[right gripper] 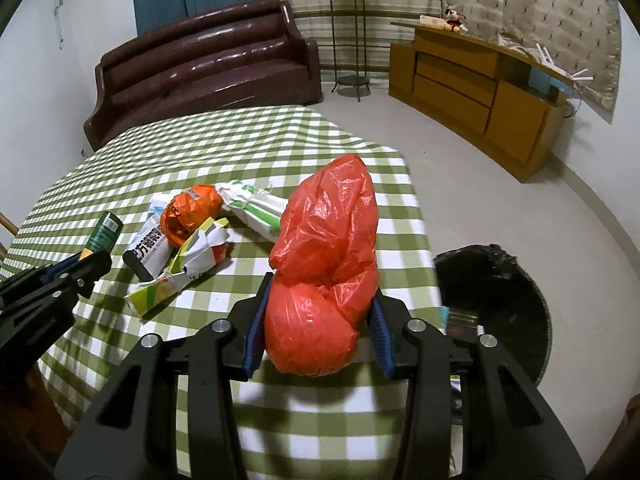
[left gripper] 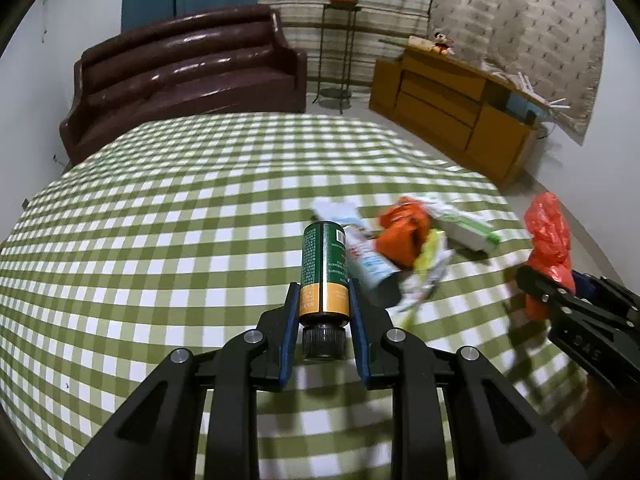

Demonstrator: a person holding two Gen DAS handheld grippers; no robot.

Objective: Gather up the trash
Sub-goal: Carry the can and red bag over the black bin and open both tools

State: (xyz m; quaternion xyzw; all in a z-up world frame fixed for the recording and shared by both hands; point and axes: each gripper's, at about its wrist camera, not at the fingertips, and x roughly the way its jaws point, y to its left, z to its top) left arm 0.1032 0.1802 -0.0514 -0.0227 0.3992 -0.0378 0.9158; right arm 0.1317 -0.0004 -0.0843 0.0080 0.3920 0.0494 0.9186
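My left gripper (left gripper: 324, 300) is shut on a green and orange bottle (left gripper: 325, 268) with a black cap, held above the checked tablecloth (left gripper: 160, 220). My right gripper (right gripper: 318, 312) is shut on a red plastic bag (right gripper: 328, 248) over the table's right edge. The bag also shows in the left wrist view (left gripper: 548, 240), and the bottle in the right wrist view (right gripper: 104, 232). Between them lies a trash pile: an orange wrapper (right gripper: 192, 214), a white tube (right gripper: 150, 248), crumpled yellow-white paper (right gripper: 188, 268) and a green-white carton (right gripper: 256, 208).
A bin lined with a black bag (right gripper: 492, 300) stands on the floor right of the table. A brown sofa (right gripper: 208, 68), a plant stand (right gripper: 348, 32) and a wooden cabinet (right gripper: 472, 88) stand behind.
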